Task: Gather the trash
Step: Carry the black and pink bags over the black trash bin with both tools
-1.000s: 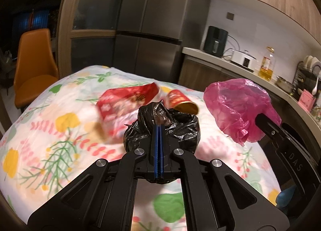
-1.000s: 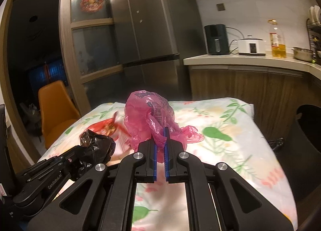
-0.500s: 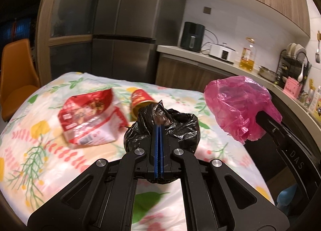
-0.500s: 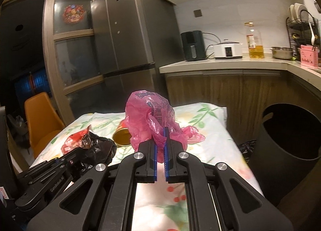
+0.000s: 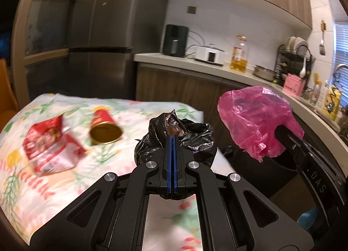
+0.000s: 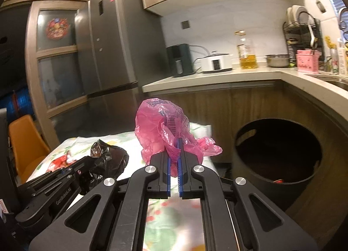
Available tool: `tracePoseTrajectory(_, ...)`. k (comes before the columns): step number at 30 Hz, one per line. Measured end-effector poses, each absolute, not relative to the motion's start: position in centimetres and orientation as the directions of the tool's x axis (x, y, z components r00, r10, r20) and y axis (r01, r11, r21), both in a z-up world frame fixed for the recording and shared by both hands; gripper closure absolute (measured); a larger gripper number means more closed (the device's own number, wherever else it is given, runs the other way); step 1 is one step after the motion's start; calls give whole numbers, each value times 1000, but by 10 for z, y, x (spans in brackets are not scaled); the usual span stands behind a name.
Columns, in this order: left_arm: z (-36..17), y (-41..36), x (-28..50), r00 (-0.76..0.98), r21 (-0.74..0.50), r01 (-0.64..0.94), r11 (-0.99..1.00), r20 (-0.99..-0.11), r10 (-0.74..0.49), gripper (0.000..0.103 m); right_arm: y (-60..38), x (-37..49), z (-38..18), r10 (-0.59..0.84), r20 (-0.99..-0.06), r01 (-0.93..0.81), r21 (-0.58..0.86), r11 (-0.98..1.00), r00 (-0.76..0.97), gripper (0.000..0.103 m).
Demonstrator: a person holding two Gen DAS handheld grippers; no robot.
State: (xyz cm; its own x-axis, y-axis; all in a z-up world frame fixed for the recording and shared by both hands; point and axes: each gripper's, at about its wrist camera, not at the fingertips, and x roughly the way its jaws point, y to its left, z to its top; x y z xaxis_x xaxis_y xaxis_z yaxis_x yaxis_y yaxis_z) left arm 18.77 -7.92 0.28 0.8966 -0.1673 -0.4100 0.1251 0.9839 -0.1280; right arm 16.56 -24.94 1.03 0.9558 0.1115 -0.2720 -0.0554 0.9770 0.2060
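The left gripper [image 5: 173, 142] is pinching a crumpled black bag [image 5: 187, 135], its jaws pressed tight on the plastic, so the bag is hanging off the tips, clear of the flowered cloth on the counter [image 5: 130, 107]. The right gripper [image 6: 175, 144] is doing the same with a pink bag [image 6: 161, 124], jaws nearly closed on a fold of it. Both bags are being carried in the air, side by side, probably because each is light enough to take in one pinch and both can go in on one trip. Both grippers are pointing slightly downward. In the right wrist view the open black bin [image 6: 278, 150] is standing just beyond the counter's edge, below the kitchen worktop [image 6: 217, 76], and the pink bag is near its mouth. A red snack packet [image 5: 50, 142] and a tipped red cup [image 5: 104, 129] are lying on the cloth, not yet collected.
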Motion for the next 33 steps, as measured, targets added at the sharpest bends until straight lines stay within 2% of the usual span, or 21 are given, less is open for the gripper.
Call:
tracePoseTrajectory(16, 17, -189, 216, 862, -96, 331, 939, -375, -342, 103, -346, 160, 13, -123, -251, 183, 234, 955, 960, 97)
tracePoseTrajectory(33, 22, -254, 233, 822, -83, 441, 894, -362, -439, 103, -392, 156, 14, -243, -244, 301, 238, 924, 939, 97)
